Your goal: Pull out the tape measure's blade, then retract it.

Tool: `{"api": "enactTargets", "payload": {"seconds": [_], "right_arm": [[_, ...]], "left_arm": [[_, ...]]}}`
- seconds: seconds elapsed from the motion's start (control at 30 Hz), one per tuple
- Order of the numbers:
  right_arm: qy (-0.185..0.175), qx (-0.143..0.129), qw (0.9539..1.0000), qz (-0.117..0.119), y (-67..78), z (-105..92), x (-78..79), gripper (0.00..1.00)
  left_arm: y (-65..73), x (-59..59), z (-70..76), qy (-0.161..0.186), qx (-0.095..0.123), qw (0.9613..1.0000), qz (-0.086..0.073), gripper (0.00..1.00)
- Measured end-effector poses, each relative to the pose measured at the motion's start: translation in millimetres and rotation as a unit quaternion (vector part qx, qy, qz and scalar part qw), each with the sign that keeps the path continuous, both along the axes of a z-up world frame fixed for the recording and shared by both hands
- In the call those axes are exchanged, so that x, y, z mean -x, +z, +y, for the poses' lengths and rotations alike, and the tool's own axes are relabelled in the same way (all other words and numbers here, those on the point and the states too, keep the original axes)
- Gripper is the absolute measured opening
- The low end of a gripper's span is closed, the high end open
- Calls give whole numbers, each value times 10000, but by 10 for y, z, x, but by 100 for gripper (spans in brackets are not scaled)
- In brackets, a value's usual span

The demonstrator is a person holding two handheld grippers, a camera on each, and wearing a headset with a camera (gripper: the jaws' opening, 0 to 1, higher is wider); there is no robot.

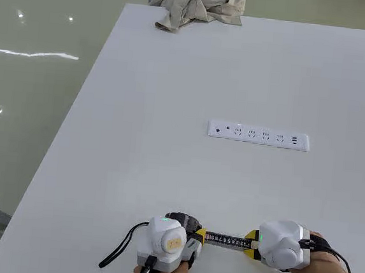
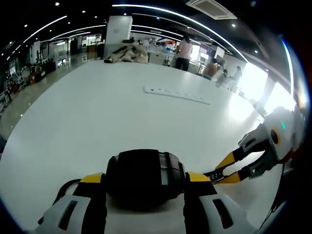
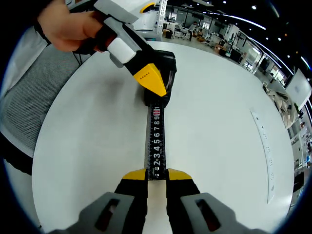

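Both ends are held: black tape-measure case (image 2: 144, 168) clamped in the left gripper (image 2: 145, 179), dark numbered blade (image 3: 156, 139) pinched by the right gripper (image 3: 157, 174).

Tape blade (image 3: 156, 141) reads nos. 2 thru 9 in black; nothing else legible.

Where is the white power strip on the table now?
In the head view the power strip lies mid-table, right of centre, beyond the tape measure.
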State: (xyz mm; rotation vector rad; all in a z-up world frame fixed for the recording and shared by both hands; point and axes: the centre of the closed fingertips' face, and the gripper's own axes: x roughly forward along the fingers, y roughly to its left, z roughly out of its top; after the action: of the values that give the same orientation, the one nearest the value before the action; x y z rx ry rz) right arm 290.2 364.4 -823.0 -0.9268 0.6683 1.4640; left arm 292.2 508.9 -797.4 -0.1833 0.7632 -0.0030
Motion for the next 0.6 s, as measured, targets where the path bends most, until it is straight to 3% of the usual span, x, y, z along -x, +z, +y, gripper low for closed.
{"api": "enactTargets", "payload": {"seconds": [0.6], "right_arm": [[47, -104, 9999, 16, 0, 211, 18, 13]], "left_arm": [[2, 0, -1, -1, 4, 10000, 17, 61]]}}
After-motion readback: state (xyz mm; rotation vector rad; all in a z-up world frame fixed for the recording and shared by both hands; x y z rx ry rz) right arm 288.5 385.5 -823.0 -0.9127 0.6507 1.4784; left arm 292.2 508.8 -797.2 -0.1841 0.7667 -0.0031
